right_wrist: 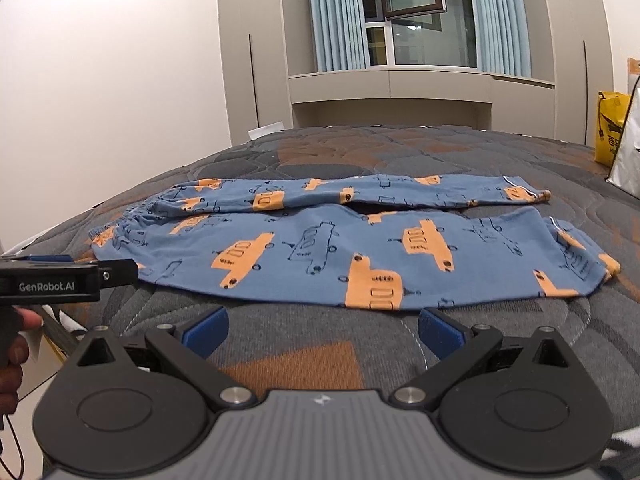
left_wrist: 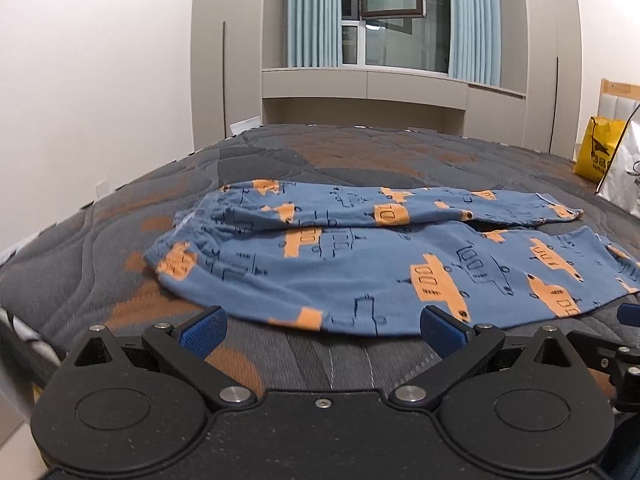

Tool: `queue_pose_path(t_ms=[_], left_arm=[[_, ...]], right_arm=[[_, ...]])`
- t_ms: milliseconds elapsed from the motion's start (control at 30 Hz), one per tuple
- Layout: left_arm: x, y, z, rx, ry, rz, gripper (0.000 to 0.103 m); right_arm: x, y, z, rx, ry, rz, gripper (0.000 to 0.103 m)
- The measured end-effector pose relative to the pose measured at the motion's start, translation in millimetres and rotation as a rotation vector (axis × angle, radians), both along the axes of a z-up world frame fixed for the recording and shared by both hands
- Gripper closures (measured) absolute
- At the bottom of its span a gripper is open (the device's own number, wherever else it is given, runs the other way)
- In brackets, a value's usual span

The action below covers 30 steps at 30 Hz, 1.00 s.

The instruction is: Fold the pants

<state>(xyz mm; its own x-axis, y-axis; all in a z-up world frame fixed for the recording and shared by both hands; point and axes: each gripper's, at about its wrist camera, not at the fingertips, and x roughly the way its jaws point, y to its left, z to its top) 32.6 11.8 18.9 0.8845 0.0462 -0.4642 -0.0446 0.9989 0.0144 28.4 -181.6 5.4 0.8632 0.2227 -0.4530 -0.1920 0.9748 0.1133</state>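
Blue pants [left_wrist: 360, 264] printed with orange vehicles lie flat across the quilted bed, waistband to the left, both legs stretching right. The far leg lies partly over the near one. My left gripper [left_wrist: 324, 326] stands open just short of the near hem edge, blue pads empty. In the right wrist view the same pants [right_wrist: 340, 248] lie ahead, and my right gripper [right_wrist: 322, 328] is open with nothing between its fingers, a little back from the fabric. The left gripper's body [right_wrist: 60, 280] shows at the left edge by the waistband, held by a hand [right_wrist: 16, 344].
The bed's grey and orange quilt [left_wrist: 320, 152] extends to the far edge. A yellow bag [left_wrist: 600, 148] and a white bag [left_wrist: 624, 176] stand at the right. Cabinets, curtains and a window are behind the bed; a white wall is on the left.
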Motion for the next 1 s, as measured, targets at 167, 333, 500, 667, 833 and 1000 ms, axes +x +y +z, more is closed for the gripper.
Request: queue_pose_path(t_ms=[167, 333, 500, 667, 833, 1000], left_arm=[[30.6, 4.2, 9.6, 0.041, 0.037, 0.006, 0.000], [59.9, 17.3, 20.6, 0.079, 0.028, 0.025, 0.000], [91.9, 33.8, 29.7, 0.115, 0.027, 0.045, 0.000], [131.0, 56.2, 35.4, 0.197, 0.029, 0.050, 0.000], [180.1, 84.9, 43.4, 0.268, 0.017, 0.016, 0.000], [227.3, 113.4, 48.4, 0.299, -0.027, -0.126, 0.000]], right_arm=[[18.0, -4.1, 10.4, 0.018, -0.018, 0.028, 0.000], [41.0, -13.9, 21.7, 0.056, -0.080, 0.085, 0.000], [69.5, -20.1, 29.3, 0.001, -0.109, 0.114, 0.000], [111.6, -23.4, 35.7, -0.066, -0.130, 0.187, 0.000], [173.0, -26.2, 48.7, -0.101, -0.081, 0.283, 0.000], [239.8, -26.3, 62.0, -0.151, -0.017, 0.343, 0.000]])
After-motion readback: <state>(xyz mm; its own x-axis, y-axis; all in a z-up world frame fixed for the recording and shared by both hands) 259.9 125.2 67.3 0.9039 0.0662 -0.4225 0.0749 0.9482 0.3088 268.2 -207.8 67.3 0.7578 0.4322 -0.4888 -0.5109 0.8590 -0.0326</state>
